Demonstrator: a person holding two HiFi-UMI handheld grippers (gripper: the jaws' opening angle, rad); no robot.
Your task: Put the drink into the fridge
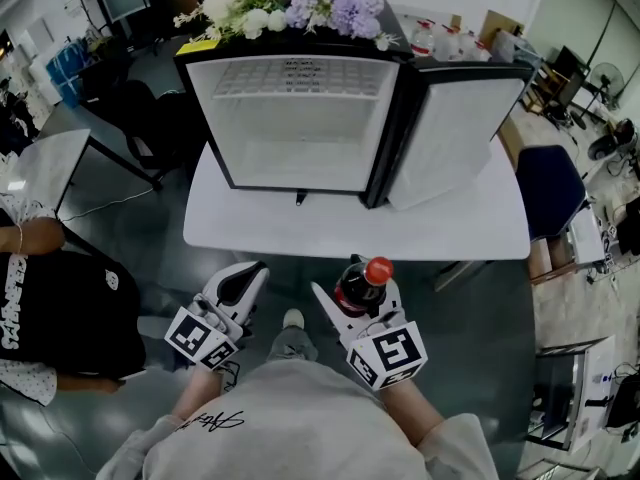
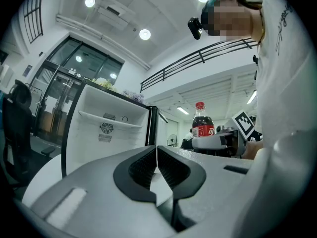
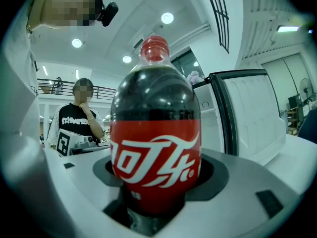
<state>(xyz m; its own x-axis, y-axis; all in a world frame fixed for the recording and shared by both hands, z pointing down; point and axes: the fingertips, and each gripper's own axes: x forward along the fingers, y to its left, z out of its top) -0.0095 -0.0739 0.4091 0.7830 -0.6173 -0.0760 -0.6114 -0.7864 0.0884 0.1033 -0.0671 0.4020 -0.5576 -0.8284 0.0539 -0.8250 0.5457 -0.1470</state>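
A dark cola bottle [image 1: 360,283] with a red cap and red label stands upright between the jaws of my right gripper [image 1: 352,303], which is shut on it; it fills the right gripper view [image 3: 154,133]. The left gripper view shows the same bottle [image 2: 202,124] off to the right. My left gripper [image 1: 240,283] is shut with nothing in it, its pads [image 2: 148,165] pressed together. Ahead on a white table [image 1: 450,233] stands a small fridge [image 1: 300,118], its interior bare and white. Its door [image 1: 455,138] is swung open to the right.
Flowers [image 1: 290,8] lie on top of the fridge. A person in a black shirt [image 1: 55,313] sits at the left. A black chair [image 1: 150,118] stands left of the table and a blue chair [image 1: 550,188] to its right. Both grippers hang below the table's near edge.
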